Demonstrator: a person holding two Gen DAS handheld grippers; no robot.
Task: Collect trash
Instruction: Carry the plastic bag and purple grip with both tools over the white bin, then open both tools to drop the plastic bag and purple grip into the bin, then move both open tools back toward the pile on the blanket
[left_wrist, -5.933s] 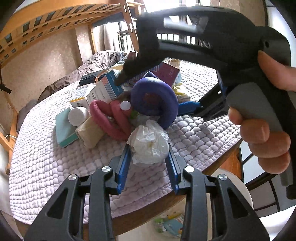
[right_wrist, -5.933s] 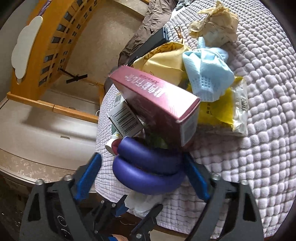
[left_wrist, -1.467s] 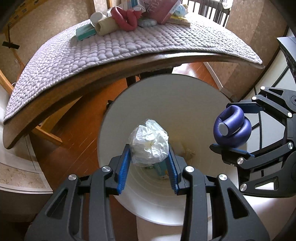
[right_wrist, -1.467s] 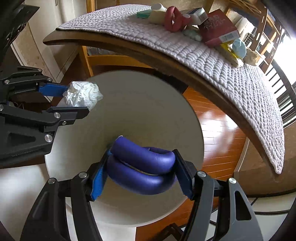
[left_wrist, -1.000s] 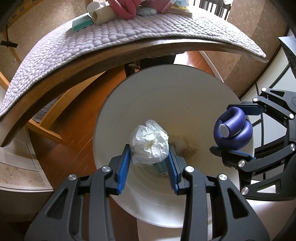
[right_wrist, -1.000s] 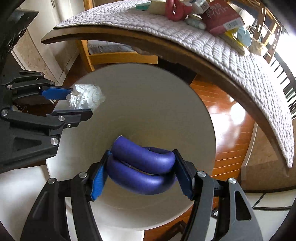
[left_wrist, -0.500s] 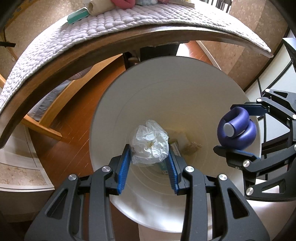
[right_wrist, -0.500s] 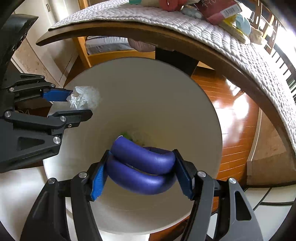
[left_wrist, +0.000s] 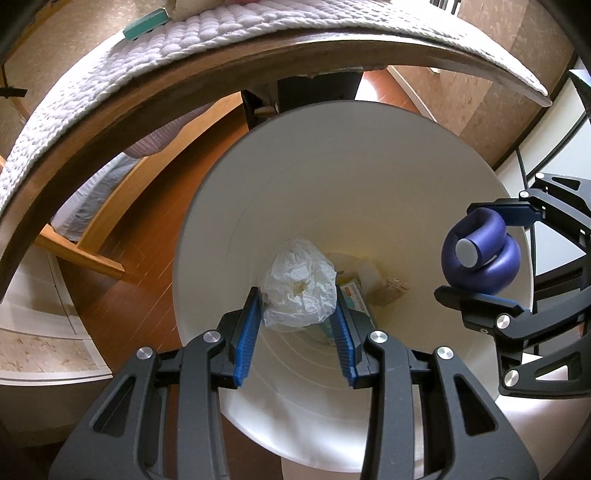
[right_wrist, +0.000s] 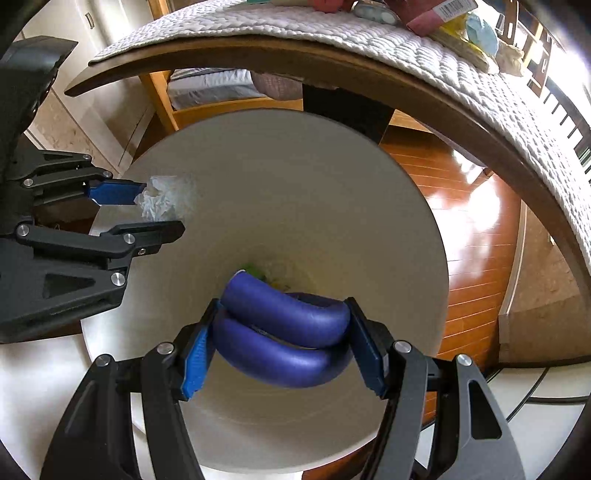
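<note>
My left gripper (left_wrist: 298, 310) is shut on a crumpled white plastic wad (left_wrist: 301, 286), held over the mouth of a tall white bin (left_wrist: 369, 155). My right gripper (right_wrist: 284, 336) is shut on a folded purple foam tube (right_wrist: 284, 325), also above the bin (right_wrist: 295, 177). In the left wrist view the right gripper (left_wrist: 484, 258) with the purple tube (left_wrist: 480, 254) hangs at the bin's right rim. In the right wrist view the left gripper (right_wrist: 155, 206) with the white wad (right_wrist: 164, 199) is at the bin's left rim. Some packets and scraps (left_wrist: 373, 291) lie at the bin's bottom.
A wooden table with a lilac quilted cover (left_wrist: 184, 48) arches over the far side of the bin. More litter lies on it: a maroon box (right_wrist: 439, 13), yellow wrappers (right_wrist: 461, 40), a teal pack (left_wrist: 144, 26). Reddish wooden floor (right_wrist: 476, 229) surrounds the bin, and a wooden chair (left_wrist: 92, 236) stands left.
Both grippers have sunk closer over the bin mouth, which now looks larger; the table's edge has slid up the pictures. Both grips are unchanged.
</note>
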